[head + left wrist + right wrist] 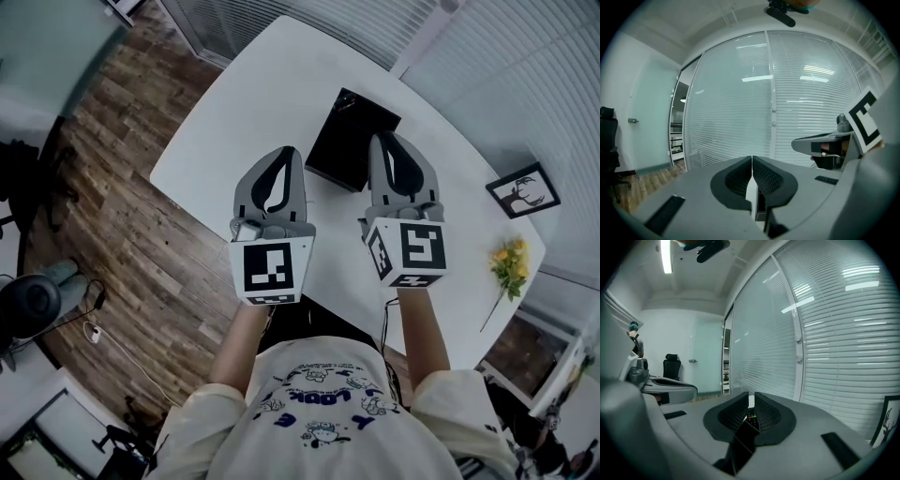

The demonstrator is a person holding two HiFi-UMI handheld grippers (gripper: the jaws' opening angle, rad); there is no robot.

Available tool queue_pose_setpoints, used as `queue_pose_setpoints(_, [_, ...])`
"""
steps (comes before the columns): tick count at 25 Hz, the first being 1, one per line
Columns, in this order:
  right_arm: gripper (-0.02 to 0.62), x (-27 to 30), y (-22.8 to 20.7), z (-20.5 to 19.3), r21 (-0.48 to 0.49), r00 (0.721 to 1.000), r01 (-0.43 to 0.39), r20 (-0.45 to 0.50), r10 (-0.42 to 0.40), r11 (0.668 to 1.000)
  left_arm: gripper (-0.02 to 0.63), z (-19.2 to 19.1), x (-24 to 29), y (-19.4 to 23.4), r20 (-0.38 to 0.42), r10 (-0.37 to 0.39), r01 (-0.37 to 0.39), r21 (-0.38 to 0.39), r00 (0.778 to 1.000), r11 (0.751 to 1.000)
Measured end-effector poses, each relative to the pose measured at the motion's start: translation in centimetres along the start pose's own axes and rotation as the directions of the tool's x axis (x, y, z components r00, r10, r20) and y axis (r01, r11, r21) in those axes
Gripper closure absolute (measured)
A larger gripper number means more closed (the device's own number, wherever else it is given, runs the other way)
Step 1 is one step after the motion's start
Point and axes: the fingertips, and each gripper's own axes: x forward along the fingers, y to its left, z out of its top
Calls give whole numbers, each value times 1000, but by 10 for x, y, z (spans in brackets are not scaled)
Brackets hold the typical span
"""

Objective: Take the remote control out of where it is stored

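Remote (751, 418) in box (352, 141), ahead of R gripper (751, 395)

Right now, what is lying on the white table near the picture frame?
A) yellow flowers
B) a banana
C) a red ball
A: yellow flowers on a long stem lie near the picture frame, at the right end of the white table in the head view.

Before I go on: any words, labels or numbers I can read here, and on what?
"LOOK": on the person's shirt, seen upside down; the smaller print round it is too small to read.
Left marker cube, right marker cube: patterns only.
Black box, framed picture: no readable text.
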Motion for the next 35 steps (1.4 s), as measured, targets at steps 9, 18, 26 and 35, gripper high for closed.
queue_pose_setpoints(9, [549,31,-26,-34,42,999,16,-44,-14,999,588,-19,70,-18,-66,-83,84,8,994,996])
queue_pose_setpoints(18, [549,51,-45,-64,82,996,21,-88,-14,996,496,-39,125,-38,-96,-190,192,11,977,981])
queue_pose_setpoints(26, [549,59,-58,-76,105,995,31,-101,-20,994,385,-62,159,-53,-159,-272,278,21,949,960])
queue_pose_setpoints(35, [549,66,-62,-94,138,991,33,-130,-15,990,383,-78,182,-60,-213,-270,284,33,939,958])
